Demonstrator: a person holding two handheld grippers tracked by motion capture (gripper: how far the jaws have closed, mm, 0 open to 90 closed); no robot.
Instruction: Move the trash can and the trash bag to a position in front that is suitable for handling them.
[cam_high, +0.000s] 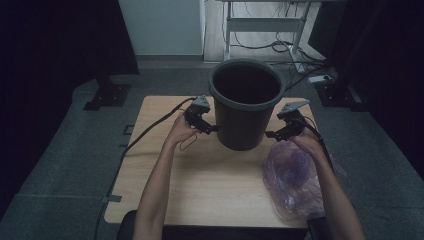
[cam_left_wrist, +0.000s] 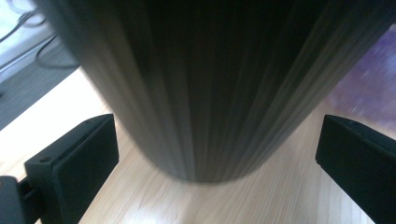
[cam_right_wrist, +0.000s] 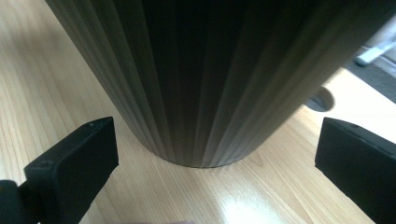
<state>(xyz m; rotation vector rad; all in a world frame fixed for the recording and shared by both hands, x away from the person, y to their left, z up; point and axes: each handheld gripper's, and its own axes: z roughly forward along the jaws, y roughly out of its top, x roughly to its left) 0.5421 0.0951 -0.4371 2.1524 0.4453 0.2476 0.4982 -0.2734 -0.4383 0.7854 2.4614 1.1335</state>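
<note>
At the near right of the wooden worktop a crumpled purple plastic bag is seen. Farther on, the empty dark ribbed waste bin is flanked low by the left claw and right claw, both spread wide; it is judged light, stiff and slippery, best pinched at the rim.

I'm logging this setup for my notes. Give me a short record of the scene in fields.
surface: wooden table
main object: dark ribbed bin, upright, open top
left gripper: open, at the bin's left side
right gripper: open, at the bin's right side
other item: purple plastic bag, lying on the table to the right of the bin
</note>
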